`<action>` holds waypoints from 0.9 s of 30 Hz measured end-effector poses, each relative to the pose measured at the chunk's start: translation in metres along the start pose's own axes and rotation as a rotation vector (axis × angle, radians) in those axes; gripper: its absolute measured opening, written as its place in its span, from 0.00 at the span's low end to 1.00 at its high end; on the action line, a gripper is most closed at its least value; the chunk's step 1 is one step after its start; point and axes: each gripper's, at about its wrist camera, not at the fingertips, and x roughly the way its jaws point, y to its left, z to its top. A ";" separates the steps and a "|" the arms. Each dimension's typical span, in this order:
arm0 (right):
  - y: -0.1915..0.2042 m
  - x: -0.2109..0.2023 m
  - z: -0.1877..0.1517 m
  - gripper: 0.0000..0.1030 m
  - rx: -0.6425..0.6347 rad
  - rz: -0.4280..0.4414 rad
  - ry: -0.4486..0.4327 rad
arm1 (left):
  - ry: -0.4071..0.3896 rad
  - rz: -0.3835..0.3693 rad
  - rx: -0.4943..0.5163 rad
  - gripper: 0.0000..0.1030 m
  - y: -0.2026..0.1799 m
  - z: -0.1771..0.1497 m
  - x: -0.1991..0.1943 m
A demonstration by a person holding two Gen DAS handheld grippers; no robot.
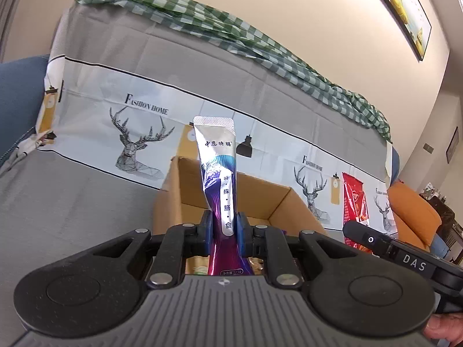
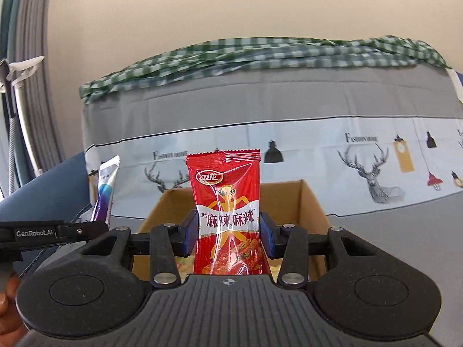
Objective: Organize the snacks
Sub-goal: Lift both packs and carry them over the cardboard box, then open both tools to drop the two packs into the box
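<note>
A slim silver-and-purple foil sachet (image 1: pixel 220 179) stands upright, clamped between the blue pads of the left gripper (image 1: pixel 225 231), while a red plastic snack packet printed with a cartoon mantis (image 2: pixel 228 217) stands pinched in the right gripper (image 2: pixel 230 234). Both hang at the near edge of an open brown cardboard box (image 1: pixel 260 196), packets showing in its bottom. Behind it stands a sofa under a grey deer-print cover (image 1: pixel 121 92), a green checked cloth (image 1: pixel 231 37) along its top.
</note>
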 end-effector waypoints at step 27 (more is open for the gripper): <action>-0.016 0.008 -0.002 0.45 0.077 -0.036 -0.007 | -0.009 -0.064 0.007 0.18 -0.030 -0.009 0.024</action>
